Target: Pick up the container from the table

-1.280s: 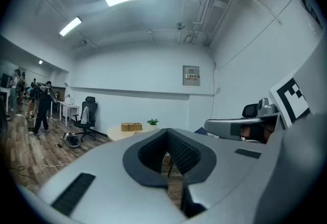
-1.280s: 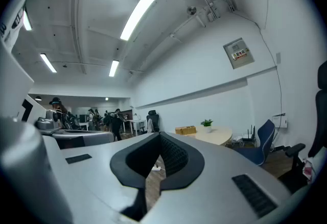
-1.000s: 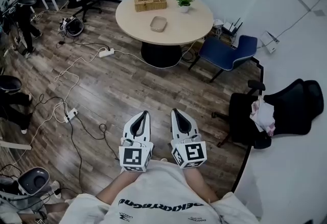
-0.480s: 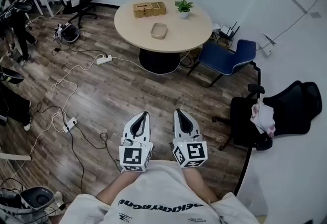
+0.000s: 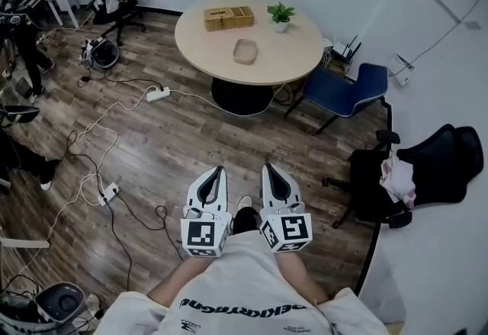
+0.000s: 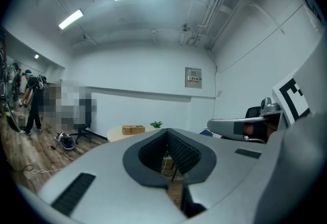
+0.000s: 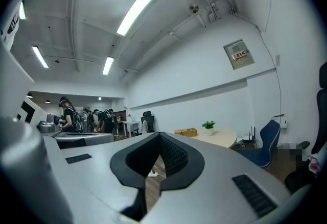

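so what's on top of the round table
On the round beige table: a shallow tan container near its middle, a brown woven rectangular box and a small potted green plant by the far edge. The container's inside is too small to make out.

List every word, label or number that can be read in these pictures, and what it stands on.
No text reads clearly.
On the shirt: dark print across the chest, upside down, letters uncertain.
On the box on the round table: dark label, too small to read.
On the wall panel: small label, blurred.
On the marker cubes: black-and-white patterns, no letters.
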`<state>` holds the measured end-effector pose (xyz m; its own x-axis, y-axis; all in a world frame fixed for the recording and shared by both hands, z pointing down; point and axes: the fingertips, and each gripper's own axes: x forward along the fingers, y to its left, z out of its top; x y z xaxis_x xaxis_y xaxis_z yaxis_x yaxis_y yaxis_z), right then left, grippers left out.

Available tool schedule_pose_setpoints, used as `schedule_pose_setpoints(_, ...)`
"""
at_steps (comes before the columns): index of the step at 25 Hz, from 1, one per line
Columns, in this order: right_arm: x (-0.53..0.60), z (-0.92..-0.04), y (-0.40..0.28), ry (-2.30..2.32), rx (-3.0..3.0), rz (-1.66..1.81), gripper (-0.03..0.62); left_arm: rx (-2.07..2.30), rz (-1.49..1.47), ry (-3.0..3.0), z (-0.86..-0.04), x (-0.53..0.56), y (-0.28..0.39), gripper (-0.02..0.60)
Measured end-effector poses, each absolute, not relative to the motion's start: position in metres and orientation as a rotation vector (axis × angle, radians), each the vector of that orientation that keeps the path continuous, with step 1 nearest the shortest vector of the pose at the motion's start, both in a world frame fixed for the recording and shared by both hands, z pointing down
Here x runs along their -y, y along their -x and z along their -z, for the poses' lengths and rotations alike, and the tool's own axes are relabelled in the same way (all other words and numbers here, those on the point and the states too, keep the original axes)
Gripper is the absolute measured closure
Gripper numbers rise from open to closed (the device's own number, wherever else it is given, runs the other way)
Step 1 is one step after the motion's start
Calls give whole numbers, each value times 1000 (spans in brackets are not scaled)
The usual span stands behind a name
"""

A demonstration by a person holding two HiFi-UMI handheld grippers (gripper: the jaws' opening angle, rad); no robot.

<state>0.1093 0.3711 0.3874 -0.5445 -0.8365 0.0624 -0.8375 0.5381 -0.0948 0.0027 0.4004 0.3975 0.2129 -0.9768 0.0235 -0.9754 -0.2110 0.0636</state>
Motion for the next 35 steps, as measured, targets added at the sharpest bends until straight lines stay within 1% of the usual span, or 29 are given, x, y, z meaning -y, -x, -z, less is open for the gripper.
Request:
schedule_pose_setpoints(8, -305, -404, -89, -1496, 2739, -195, 562, 1909, -21, -2389, -416, -335, 17, 568)
schedule_pose_setpoints(15, -206, -412, -77, -1523, 2711, -213, 562, 1876, -56, -2422, -416, -230, 21, 568)
schedule_pose_setpoints(21, -108, -401, -85, -1562, 2680, -241, 562, 1864, -103, -2416, -409, -138, 23, 567)
schedule_pose_setpoints(27, -36, -414, -75, -1541, 2671, -287, 562, 1832, -152, -2426, -416, -62, 19, 568)
schedule_pose_setpoints(35, 15, -432, -64, -1509, 2637, -372, 562, 1799, -190, -2395, -432, -11, 26, 568)
